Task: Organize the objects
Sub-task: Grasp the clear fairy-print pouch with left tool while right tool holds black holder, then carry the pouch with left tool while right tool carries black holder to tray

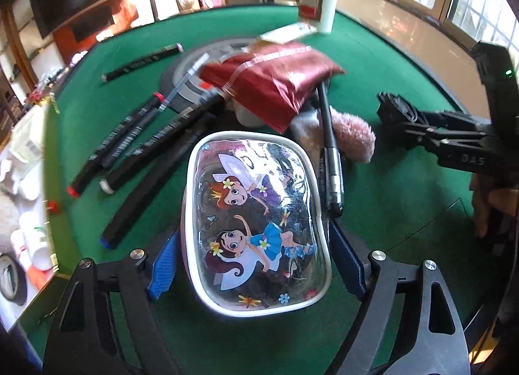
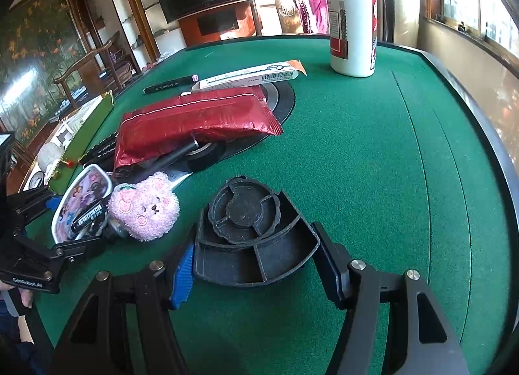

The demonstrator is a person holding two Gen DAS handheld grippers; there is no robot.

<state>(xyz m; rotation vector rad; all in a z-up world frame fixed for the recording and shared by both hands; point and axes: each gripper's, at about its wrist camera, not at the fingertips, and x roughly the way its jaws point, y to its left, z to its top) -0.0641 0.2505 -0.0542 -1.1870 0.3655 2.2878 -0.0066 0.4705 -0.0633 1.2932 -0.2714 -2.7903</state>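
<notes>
The green surface [image 2: 356,148] carries a red packet [image 2: 194,122] at twelve o'clock from the fairy pouch [image 1: 259,222]. The left gripper [image 1: 256,261] straddles the pouch, fingers spread, seemingly not pressing. The right gripper [image 2: 256,274] grips a black divided tray [image 2: 253,239].

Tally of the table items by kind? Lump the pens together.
Markers and pens: 7 (they overlap, so this could be off by one)
Fairy-print pouch: 1
Red foil packet: 1
Pink plush: 1
White bottle: 1
Flat carton: 1
Black divided tray: 1
Total: 13
</notes>
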